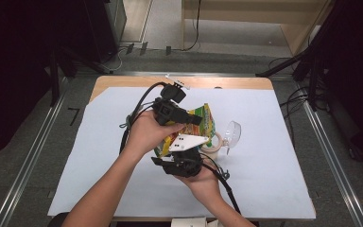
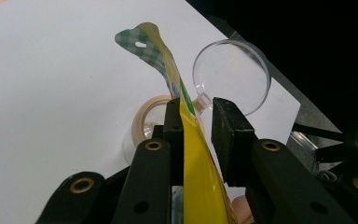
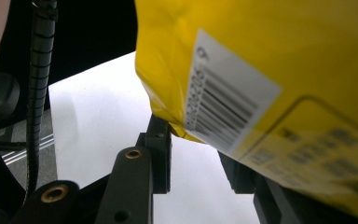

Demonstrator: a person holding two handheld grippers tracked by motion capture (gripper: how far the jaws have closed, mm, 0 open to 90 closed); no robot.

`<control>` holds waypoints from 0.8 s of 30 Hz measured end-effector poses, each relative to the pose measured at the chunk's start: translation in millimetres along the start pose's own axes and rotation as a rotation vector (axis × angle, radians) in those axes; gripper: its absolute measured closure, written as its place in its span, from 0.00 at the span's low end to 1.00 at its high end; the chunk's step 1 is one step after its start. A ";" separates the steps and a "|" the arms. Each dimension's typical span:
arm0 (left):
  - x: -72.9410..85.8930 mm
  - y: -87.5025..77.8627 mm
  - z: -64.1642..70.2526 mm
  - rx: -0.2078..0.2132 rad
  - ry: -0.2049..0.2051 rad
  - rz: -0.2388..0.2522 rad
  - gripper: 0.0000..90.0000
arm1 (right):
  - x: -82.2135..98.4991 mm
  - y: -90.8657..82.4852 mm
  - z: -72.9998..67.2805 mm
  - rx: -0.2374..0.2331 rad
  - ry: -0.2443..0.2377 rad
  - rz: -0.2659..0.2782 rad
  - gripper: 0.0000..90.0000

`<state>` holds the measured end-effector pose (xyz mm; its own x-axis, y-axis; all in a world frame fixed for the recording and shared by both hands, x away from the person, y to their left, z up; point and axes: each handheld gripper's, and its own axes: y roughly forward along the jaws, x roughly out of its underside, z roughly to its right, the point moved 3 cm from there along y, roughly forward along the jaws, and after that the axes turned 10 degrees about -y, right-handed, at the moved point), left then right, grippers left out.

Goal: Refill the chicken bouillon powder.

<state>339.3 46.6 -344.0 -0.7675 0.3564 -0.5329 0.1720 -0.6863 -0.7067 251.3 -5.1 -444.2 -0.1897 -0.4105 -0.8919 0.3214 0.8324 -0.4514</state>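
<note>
both claws hold the yellow snack bag (image 1: 203, 124) up over the bench (image 1: 274, 156), left claw (image 2: 198, 122) clamping its edge and right claw (image 3: 193, 156) apparently gripping a lower corner, so tearing it open likely needs opposing pulls

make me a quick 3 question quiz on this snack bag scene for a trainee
1. True or false: the yellow snack bag stands between the jaws of the left gripper.
2. What lies on the white sheet just behind the bag: A) a roll of tape and a clear plastic cup, B) a spoon, C) a book?
3. What printed mark shows on the bag in the right gripper view?

Key: 1 true; 2 A; 3 a barcode.
</note>
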 end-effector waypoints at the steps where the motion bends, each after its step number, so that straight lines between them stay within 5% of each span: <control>1: -0.4 0.0 -1.4 0.008 -0.008 0.001 0.85 | -0.4 0.1 0.2 0.001 -0.006 0.002 0.76; 24: -0.7 1.7 -0.1 0.004 -0.004 0.005 0.85 | 0.0 0.0 0.7 0.004 -0.006 -0.005 0.76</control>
<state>340.2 45.2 -344.9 -0.7694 0.3503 -0.5341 0.1734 -0.6903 -0.7025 252.0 -5.3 -444.2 -0.1852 -0.4167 -0.8900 0.3241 0.8291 -0.4557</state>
